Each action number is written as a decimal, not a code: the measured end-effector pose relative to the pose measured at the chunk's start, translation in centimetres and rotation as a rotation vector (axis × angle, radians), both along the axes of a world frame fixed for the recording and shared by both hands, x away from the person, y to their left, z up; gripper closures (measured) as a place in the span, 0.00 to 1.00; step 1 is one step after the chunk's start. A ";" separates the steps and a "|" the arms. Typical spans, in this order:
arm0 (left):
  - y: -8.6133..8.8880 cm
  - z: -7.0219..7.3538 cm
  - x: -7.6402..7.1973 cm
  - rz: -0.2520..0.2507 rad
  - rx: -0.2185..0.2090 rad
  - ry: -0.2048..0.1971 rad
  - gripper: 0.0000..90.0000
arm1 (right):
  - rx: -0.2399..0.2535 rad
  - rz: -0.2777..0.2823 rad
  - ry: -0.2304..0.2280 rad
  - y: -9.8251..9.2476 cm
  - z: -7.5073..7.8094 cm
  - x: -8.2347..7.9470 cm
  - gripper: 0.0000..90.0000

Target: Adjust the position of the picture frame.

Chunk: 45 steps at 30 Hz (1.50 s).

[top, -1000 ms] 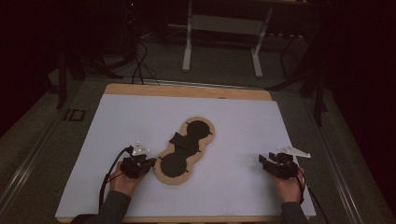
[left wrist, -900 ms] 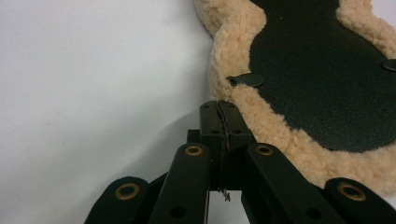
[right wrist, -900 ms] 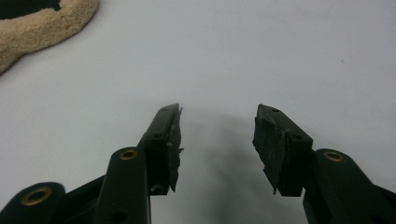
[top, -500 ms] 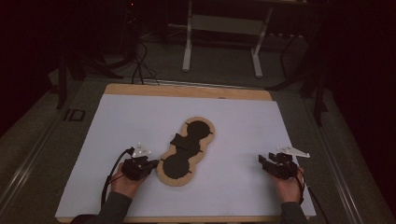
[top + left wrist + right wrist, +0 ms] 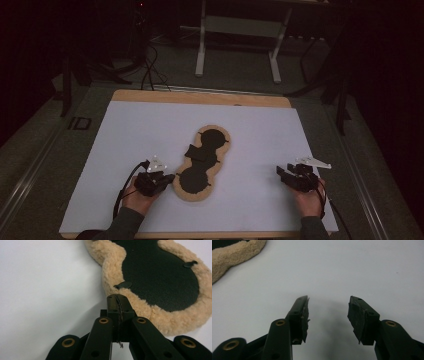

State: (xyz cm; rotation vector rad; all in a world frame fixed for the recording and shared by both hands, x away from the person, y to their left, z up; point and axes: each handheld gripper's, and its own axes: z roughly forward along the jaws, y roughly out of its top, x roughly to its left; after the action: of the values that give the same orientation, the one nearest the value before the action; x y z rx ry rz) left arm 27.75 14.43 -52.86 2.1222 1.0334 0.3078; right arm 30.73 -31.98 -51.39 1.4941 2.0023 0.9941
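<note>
Near the middle of the white table surface [image 5: 150,130], a peanut-shaped pad with a black leather centre and tan fleece rim [image 5: 202,162] is seen lying flat, its long axis running from the near edge toward the far edge. Just beside its near-left rim, the left gripper [image 5: 167,178] is held with jaws fully closed on nothing, tips at the fleece. Toward the near right corner, well apart from the pad, the right gripper [image 5: 281,173] is held with jaws parted and empty.

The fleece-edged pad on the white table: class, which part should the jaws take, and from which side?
Grip the fleece border of the pad at its near rounded end, coming in low from the left gripper side. The pad lies flat, so only that thick raised rim gives purchase; the black centre is flush.
</note>
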 end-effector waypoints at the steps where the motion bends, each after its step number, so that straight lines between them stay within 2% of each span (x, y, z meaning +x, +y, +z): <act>1: -0.3 0.1 -0.1 -0.012 -0.002 -0.001 1.00 | 0.000 0.000 0.000 0.0 0.0 0.0 0.56; 17: -2.3 0.0 -0.8 -0.076 0.002 -0.021 1.00 | 0.002 0.003 0.002 0.1 0.0 0.0 0.56; 31: -3.7 0.1 -0.8 -0.102 -0.016 -0.029 1.00 | 0.003 0.006 0.004 0.2 0.0 0.1 0.56; 40: -4.0 0.0 -0.9 -0.096 -0.021 -0.025 1.00 | 0.003 0.023 -0.001 1.2 0.1 0.2 0.56; 43: -3.9 0.0 -0.9 -0.095 -0.011 -0.023 1.00 | -0.001 0.033 -0.003 2.1 0.2 0.5 0.55; 45: -3.9 -0.1 -0.9 -0.097 0.012 -0.027 1.00 | 0.000 0.041 0.000 2.5 0.2 0.8 0.55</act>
State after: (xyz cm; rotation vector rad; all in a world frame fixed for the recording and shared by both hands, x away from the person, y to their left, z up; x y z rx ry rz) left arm 26.83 10.51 -52.95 2.1658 0.9115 0.2950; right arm 31.49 -29.51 -51.16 1.4585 2.0408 1.0099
